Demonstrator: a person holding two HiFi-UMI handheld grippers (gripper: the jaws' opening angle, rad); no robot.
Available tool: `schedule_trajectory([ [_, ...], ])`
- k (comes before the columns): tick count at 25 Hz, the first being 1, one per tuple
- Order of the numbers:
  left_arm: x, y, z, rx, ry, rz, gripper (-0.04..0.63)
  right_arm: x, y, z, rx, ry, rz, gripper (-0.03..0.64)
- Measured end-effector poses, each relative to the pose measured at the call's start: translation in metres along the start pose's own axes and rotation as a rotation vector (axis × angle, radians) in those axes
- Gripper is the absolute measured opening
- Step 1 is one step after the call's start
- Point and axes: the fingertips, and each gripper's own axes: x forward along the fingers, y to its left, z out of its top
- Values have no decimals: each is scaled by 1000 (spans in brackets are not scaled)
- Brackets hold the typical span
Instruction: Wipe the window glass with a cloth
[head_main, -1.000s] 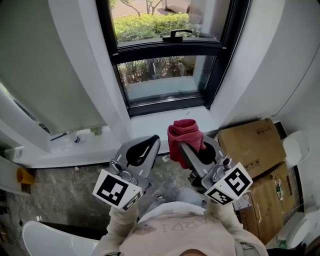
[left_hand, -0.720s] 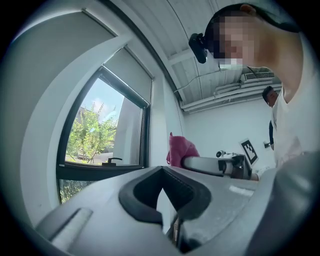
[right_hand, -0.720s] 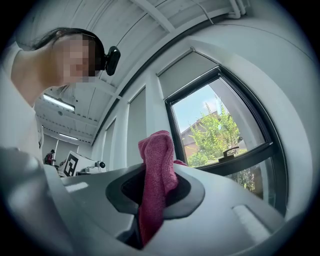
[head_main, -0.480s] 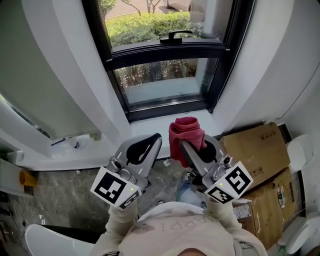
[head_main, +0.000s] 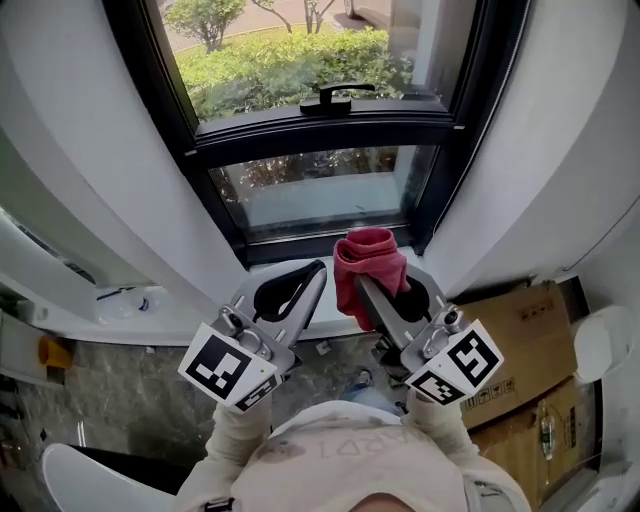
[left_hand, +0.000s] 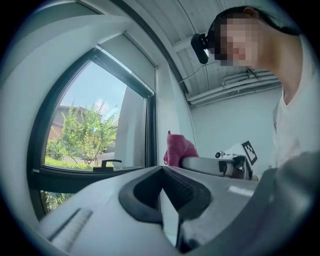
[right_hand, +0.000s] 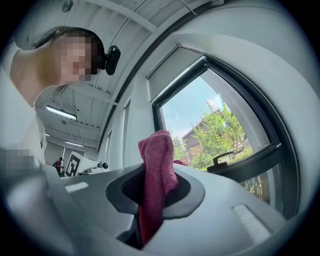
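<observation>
Clamped tight in the right tool (head_main: 378, 292), at frame centre: the red cloth (head_main: 368, 262), bunched above the jaws, near the lower window glass (head_main: 330, 195) but apparently not touching it. Shut and empty just left of it — the left tool (head_main: 306, 286). Press the bunched top flat on the pane, sweep in overlapping strokes — and keep the hard jaw tips off the glass.

Left hand-held gripper (head_main: 314, 274) closed; right (head_main: 384, 284) clamped.

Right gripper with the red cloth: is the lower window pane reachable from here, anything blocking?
Probably yes. The right gripper is shut on the cloth, which sticks out ahead of it toward the lower pane. Nothing shows between cloth and pane; the left gripper sits off to the side.
</observation>
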Motion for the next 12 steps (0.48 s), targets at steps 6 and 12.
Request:
schedule_trajectory([
  [6, 71, 7, 5, 32, -15, 26, 3, -2, -65, 18, -24, 7, 28, 77],
  [12, 105, 24, -1, 31, -8, 79, 3, 6, -106, 15, 4, 19, 62, 77],
])
